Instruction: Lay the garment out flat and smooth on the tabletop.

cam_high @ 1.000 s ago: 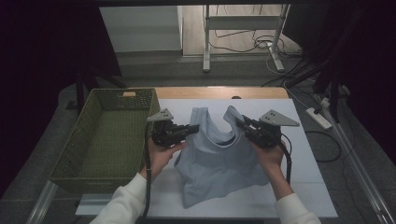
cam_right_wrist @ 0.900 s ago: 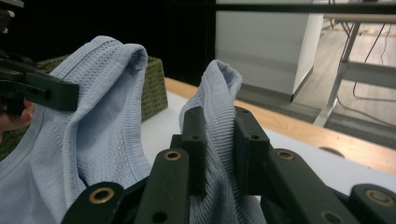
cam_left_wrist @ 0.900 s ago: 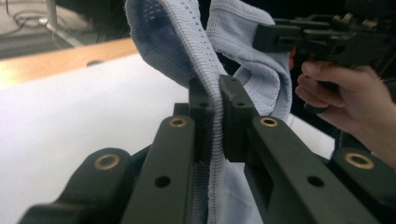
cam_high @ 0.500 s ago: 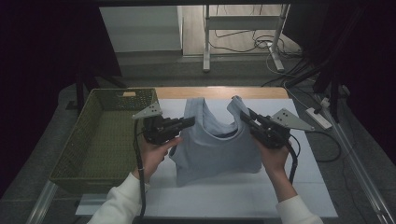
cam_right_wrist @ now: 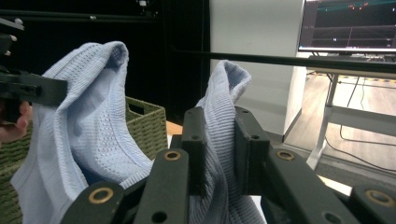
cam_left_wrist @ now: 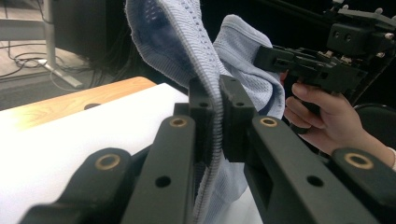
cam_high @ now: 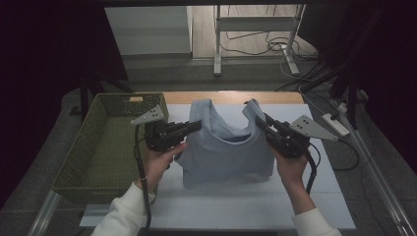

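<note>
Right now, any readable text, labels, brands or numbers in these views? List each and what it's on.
None can be read.
Monitor: coloured lines and small marks on a dark screen, too small and blurred to read.
Light blue knit top, green woven basket, left gripper, right gripper: no print, label or brand shows.

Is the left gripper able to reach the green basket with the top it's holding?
Probably yes. The left gripper is shut on the light blue knit top, right beside the green basket. Nothing stands between them, and the basket looks open on top. But the right gripper holds the other shoulder, so both must move together.
</note>
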A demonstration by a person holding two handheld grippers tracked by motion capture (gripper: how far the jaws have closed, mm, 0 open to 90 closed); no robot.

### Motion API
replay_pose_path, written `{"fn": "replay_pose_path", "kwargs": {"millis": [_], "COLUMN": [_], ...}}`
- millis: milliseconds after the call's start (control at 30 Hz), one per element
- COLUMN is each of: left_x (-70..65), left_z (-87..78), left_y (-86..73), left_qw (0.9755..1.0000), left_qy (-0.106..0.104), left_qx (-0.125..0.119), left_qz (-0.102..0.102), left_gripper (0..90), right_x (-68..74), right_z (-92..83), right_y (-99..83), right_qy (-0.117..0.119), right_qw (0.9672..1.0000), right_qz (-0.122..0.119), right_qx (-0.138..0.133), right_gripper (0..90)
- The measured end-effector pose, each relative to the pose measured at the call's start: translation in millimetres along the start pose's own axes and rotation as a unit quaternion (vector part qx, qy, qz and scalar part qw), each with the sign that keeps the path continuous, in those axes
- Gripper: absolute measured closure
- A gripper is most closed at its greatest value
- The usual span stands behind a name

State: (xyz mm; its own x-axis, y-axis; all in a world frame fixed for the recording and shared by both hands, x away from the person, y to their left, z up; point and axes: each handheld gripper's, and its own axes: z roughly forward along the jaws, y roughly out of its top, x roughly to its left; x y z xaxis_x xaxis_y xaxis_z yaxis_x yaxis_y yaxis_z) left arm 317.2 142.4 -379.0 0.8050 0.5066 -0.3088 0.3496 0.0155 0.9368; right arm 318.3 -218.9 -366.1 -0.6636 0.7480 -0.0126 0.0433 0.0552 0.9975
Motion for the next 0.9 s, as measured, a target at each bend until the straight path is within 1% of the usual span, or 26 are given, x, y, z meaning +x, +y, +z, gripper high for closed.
{"fn": "replay_pose_path", "kwargs": {"millis": [133,167,233,300,367,500,567,700,900], "left_x": [-9.5,-14.4,-22.5,-28.8,-31.9,-32.1,-29.9,-27.7,-30.4], "left_z": [-10.2,-14.4,-21.3,-26.6,-29.1,-28.2,-26.8,-26.2,-28.5], "left_y": [3.6,5.1,7.0,7.8,7.5,5.2,3.8,3.1,3.9], "left_qw": [0.9999,0.9998,0.9996,0.9994,0.9993,0.9994,0.9995,0.9996,0.9995], "left_qy": [-0.012,-0.015,-0.019,-0.022,-0.024,-0.026,-0.024,-0.024,-0.025], "left_qx": [-0.006,-0.007,-0.009,-0.012,-0.010,-0.005,-0.006,-0.005,-0.007], "left_qz": [0.001,0.007,0.017,0.023,0.026,0.024,0.018,0.016,0.018], "left_gripper": [84.1,84.1,84.1,84.1,84.1,84.1,84.1,84.1,84.1], "right_x": [8.0,11.4,20.7,28.1,34.2,40.3,39.4,36.8,34.9], "right_z": [-13.8,-19.1,-31.7,-41.5,-47.4,-50.1,-48.1,-44.6,-43.9], "right_y": [7.8,10.5,17.9,24.0,27.6,27.9,25.6,21.7,19.6], "right_qy": [0.005,0.008,0.010,0.013,0.016,0.015,0.016,0.017,0.021], "right_qw": [0.9999,0.9998,0.9994,0.9989,0.9984,0.9979,0.9982,0.9986,0.9991], "right_qz": [0.000,-0.002,-0.019,-0.027,-0.034,-0.047,-0.045,-0.040,-0.029], "right_qx": [-0.014,-0.018,-0.026,-0.035,-0.042,-0.041,-0.038,-0.029,-0.024], "right_gripper": [76.0,76.0,75.8,75.8,75.8,75.8,75.8,75.8,75.8]}}
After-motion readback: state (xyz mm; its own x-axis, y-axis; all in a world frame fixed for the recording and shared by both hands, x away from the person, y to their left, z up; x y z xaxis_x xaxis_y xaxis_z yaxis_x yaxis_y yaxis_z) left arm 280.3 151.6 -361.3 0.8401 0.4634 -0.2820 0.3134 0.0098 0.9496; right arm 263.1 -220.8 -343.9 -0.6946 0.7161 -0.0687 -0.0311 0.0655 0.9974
